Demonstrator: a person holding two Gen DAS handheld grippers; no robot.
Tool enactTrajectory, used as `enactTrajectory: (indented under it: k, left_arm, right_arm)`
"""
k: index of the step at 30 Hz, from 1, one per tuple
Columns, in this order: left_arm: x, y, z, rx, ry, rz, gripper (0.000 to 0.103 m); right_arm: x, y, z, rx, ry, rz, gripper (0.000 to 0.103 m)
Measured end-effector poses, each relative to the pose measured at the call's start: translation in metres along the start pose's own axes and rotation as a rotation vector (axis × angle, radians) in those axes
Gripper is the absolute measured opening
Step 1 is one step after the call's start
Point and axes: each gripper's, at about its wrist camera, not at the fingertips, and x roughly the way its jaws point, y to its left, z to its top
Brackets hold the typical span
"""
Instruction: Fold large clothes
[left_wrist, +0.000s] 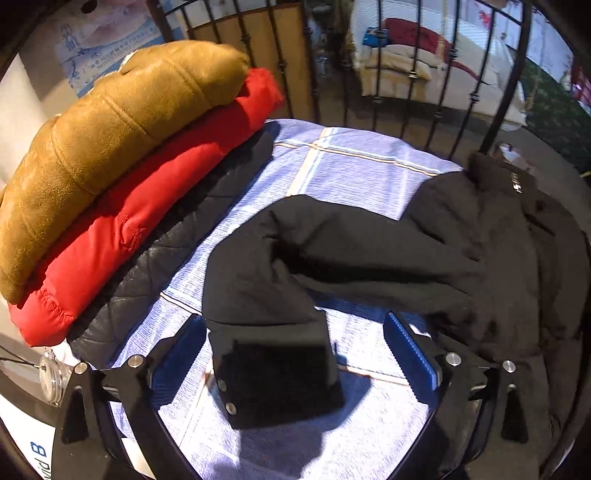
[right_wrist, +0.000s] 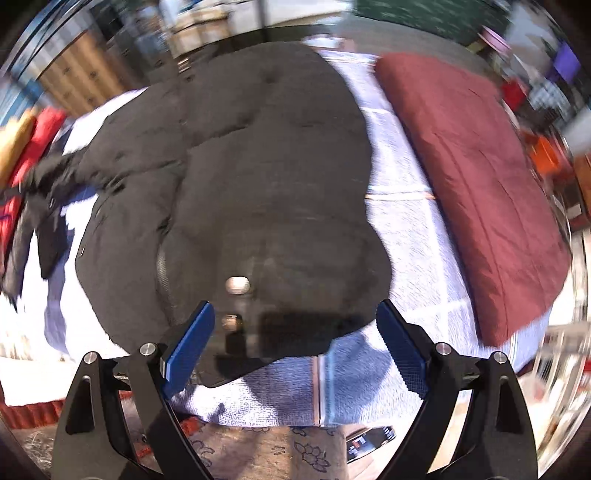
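Left gripper is hovering, fingers apart, over black jacket sleeve cuff. Right gripper is hovering, fingers apart, above the jacket hem.

The jacket lies spread on the bed, one sleeve reaching left toward a stack of folded coats at the bed's left edge — another folded garment lies right of the jacket, apart from it.

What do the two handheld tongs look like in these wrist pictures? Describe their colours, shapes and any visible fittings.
Both the left tongs and the right tongs look alike: matte black angular arms with triangular cut-outs, joined by round silver bolt heads. Each finger ends in a flat blue pad with a ribbed or finely textured face. No cables, markings or sleeves are visible.
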Motion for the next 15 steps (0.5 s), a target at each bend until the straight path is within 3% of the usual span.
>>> enactTrajectory:
  k: [4,8,10,15]
  left_arm:
    - [-0.019,-0.024,-0.028,0.048,-0.001,-0.041,0.097]
    - [-0.022,-0.055,-0.069,0.074,0.073,-0.088,0.097]
    - [-0.020,-0.073,-0.092,0.083,0.126,-0.123,0.097]
    - [-0.025,-0.112,-0.135,0.183,0.172,-0.148,0.097]
  right_arm:
    - [0.030,0.037,0.001,-0.152,0.092,-0.004,0.088]
    - [0.067,0.050,-0.007,-0.224,0.186,-0.046,0.087]
    - [0.084,0.053,-0.013,-0.276,0.210,-0.084,0.074]
    - [0.078,0.049,-0.014,-0.306,0.176,-0.037,0.043]
